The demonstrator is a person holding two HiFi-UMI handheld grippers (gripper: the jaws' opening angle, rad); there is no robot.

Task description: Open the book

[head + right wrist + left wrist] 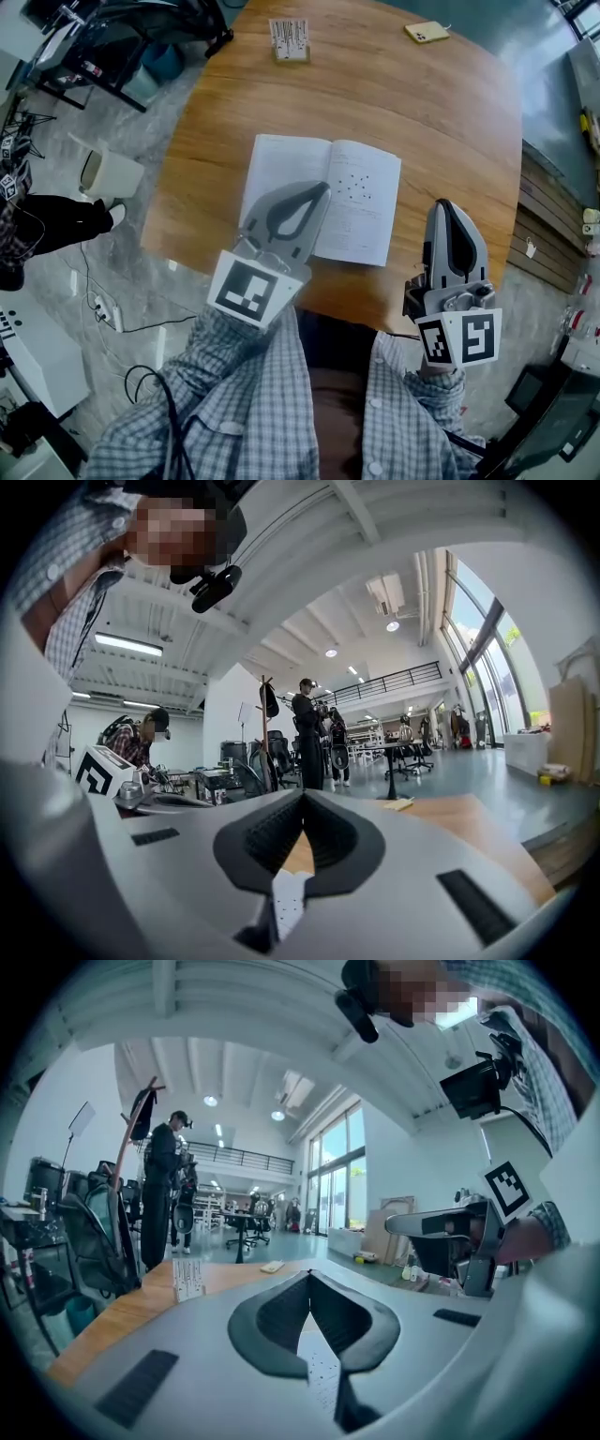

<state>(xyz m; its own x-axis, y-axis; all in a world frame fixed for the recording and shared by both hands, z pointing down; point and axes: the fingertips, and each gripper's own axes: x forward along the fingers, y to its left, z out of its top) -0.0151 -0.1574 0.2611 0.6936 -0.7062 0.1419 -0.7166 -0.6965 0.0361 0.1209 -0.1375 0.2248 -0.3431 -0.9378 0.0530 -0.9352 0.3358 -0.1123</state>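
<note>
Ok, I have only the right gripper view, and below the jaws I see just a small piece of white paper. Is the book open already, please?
Observer: Yes. In the head view the book lies open and flat on the table, with both pages facing up.
Operator: And where is the left gripper?
Observer: The left gripper shows over the middle of the book, with its jaws together and nothing between them.
Operator: Is there something on the table that I cannot see?
Observer: A small white stand with print on it is near the far edge, well apart from the book.
</note>
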